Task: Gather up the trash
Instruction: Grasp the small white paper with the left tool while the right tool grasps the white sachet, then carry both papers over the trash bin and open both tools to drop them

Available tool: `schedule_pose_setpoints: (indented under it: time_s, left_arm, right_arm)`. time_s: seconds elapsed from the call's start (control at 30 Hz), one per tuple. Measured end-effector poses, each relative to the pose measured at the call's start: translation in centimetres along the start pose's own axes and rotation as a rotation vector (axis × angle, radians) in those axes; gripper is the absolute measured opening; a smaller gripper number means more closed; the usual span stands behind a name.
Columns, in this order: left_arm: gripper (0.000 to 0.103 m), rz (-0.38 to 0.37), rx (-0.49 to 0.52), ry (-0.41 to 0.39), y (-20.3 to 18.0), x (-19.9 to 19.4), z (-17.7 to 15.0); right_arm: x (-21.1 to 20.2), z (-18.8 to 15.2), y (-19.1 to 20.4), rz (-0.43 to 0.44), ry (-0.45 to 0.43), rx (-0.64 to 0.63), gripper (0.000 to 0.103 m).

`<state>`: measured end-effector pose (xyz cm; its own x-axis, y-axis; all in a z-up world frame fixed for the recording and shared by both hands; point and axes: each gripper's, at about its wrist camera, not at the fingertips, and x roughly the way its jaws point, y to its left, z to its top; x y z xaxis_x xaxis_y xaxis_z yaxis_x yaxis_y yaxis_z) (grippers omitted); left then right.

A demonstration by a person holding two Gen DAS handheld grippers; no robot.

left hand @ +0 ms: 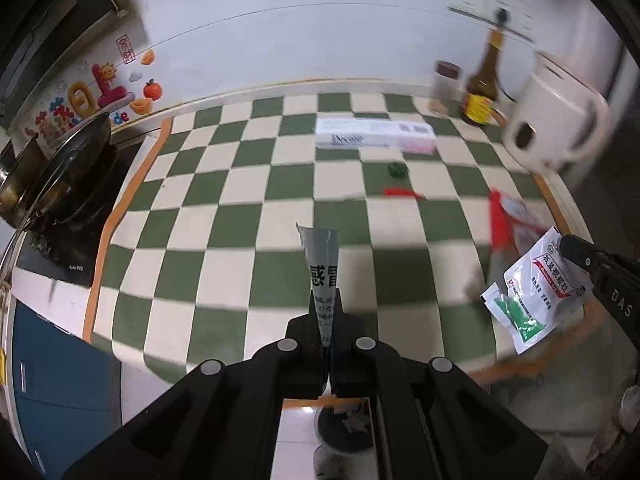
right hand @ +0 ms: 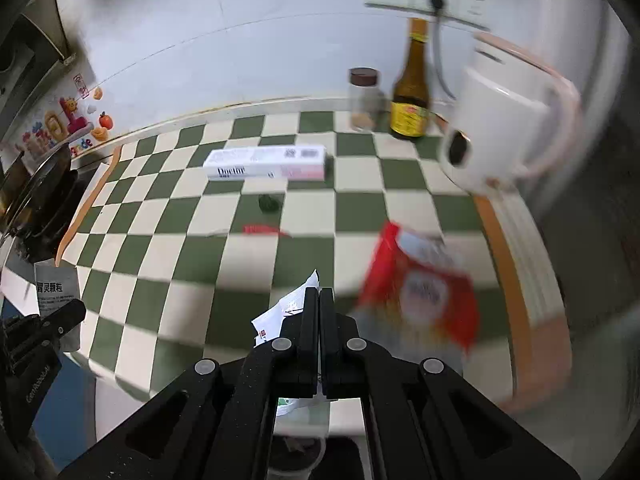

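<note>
My left gripper (left hand: 326, 300) is shut on a grey medicine sachet (left hand: 322, 256), held edge-on above the checkered counter; it also shows in the right wrist view (right hand: 56, 286). My right gripper (right hand: 319, 298) is shut on white sachets (right hand: 280, 312); the left wrist view shows them as a white-and-red sachet (left hand: 548, 272) over a white-and-green one (left hand: 516, 318). A red snack wrapper (right hand: 424, 284) lies right of my right gripper. A red scrap (right hand: 264, 230), a small green wad (right hand: 269, 203) and a long white box (right hand: 266, 162) lie farther back.
A brown bottle (right hand: 410, 92), a glass jar (right hand: 364, 100) and a white appliance (right hand: 504, 116) stand at the back right. A wok (left hand: 52, 172) sits on the stove at left. A round bin (right hand: 296, 454) is below the counter edge.
</note>
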<state>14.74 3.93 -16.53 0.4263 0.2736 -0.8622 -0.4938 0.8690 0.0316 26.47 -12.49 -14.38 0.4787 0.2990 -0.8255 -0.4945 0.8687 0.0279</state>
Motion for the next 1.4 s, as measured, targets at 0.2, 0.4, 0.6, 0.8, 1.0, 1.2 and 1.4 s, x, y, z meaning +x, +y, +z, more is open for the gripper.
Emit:
schedule_pose_setpoints:
  time_s: [0.2, 0.4, 0.6, 0.8, 1.0, 1.2, 1.4]
  left_arm:
    - [0.000, -0.078, 0.055, 0.097, -1.0, -1.2, -7.2]
    - [0.000, -0.141, 0.077, 0.298, -2.8, 2.7, -15.1]
    - [0.000, -0.113, 0.057, 0.486, -5.2, 13.1, -23.0]
    - [0.000, -0.089, -0.004, 0.612, -7.0, 26.3, -30.1]
    - [0.001, -0.108, -0.119, 0.692, -7.2, 39.0, -35.8]
    - [0.004, -0.099, -0.106, 0.728, -6.7, 45.4, -38.8]
    - [0.020, -0.054, -0.088, 0.703, -4.8, 46.0, -38.9]
  right_arm:
    - [-4.3, -10.0, -0.6, -0.028, 0.067, 0.065, 0.000]
    - [-2.2, -19.6, -2.9, -0.043, 0.228, 0.124, 0.000]
    - [6.4, -28.7, -5.3, -0.050, 0.379, 0.148, 0.000]
    - [20.9, -39.2, -7.5, -0.037, 0.515, 0.237, 0.000]
    - [33.7, -46.9, -7.4, 0.001, 0.588, 0.308, 0.000]
    - [41.9, -50.0, -5.5, 0.020, 0.625, 0.298, 0.000]
    - [45.3, -51.7, -4.6, 0.021, 0.688, 0.283, 0.004]
